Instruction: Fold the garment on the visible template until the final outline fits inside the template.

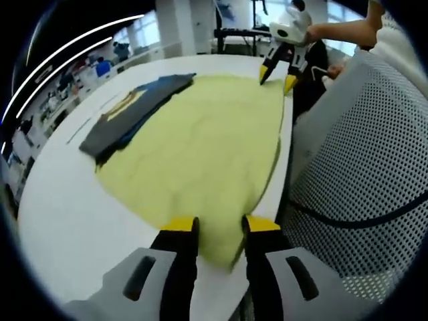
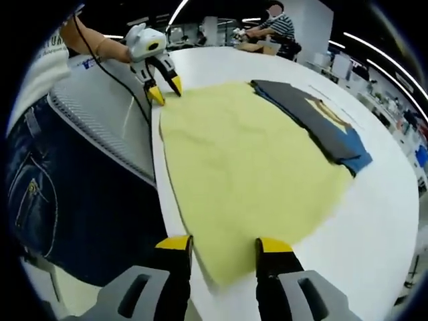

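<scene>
— On the white table [image 1: 67,221], what's laid out?

— A pale yellow garment [image 1: 200,154], spread flat and running along the near edge. Beyond it lies a dark grey and blue folded garment [image 1: 134,110], its edge touching the yellow one.

— And the grippers?

— Left gripper [image 1: 219,231] sits at one corner of the yellow cloth, fingers apart, the hem between them — not pinched. Right gripper [image 2: 223,249] is at the opposite corner, fingers likewise apart over the cloth.

— Anything else?

— A person in jeans [image 2: 60,200] stands against the table edge; someone is seated at the far end [image 2: 271,27].
</scene>
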Tool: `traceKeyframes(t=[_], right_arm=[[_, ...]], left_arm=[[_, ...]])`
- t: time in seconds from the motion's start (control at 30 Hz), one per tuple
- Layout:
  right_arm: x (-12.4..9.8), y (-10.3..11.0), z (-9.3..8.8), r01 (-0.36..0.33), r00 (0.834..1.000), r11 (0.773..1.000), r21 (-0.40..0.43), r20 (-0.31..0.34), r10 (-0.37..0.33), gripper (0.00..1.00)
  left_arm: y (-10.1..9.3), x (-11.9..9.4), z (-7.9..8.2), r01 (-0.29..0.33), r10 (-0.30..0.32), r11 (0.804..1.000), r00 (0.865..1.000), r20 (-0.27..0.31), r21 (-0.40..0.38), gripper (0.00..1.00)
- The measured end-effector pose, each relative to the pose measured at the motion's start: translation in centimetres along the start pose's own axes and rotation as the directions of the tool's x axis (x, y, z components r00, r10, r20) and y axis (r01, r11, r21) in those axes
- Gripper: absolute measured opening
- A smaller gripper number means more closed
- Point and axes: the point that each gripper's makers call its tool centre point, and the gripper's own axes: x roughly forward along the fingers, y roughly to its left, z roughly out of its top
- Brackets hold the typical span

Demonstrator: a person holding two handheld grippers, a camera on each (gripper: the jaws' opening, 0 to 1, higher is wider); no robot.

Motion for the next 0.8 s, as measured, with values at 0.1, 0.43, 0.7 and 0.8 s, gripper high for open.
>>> traceKeyframes(t=[0.1, 0.43, 0.7, 0.8], right_arm=[[0.0, -0.1, 0.0, -0.001, 1.0, 1.0, -0.004, -0.01, 0.001, 0.31], [0.0, -0.3, 0.0, -0.002, 0.998, 1.0, -0.031, -0.056, 0.0, 0.15], [0.0, -1.0, -0.1, 0.025, 0.997, 0.999, -0.044, -0.077, -0.028, 0.01], [0.0, -1.1, -0.1, 0.022, 0.996, 0.999, -0.046, -0.085, -0.025, 0.0]], left_arm=[[0.0, 0.1, 0.0, 0.0, 0.0, 1.0, 0.999, -0.034, -0.028, 0.2], [-0.2, 0.3, -0.3, 0.03, -0.029, 1.0, 0.994, -0.104, 0.005, 0.1], [0.5, 0.4, -0.5, -0.002, -0.003, 0.999, 0.995, -0.102, -0.043, 0.03], [0.5, 0.4, -0.5, -0.007, 0.004, 1.0, 0.994, -0.11, -0.028, 0.02]])
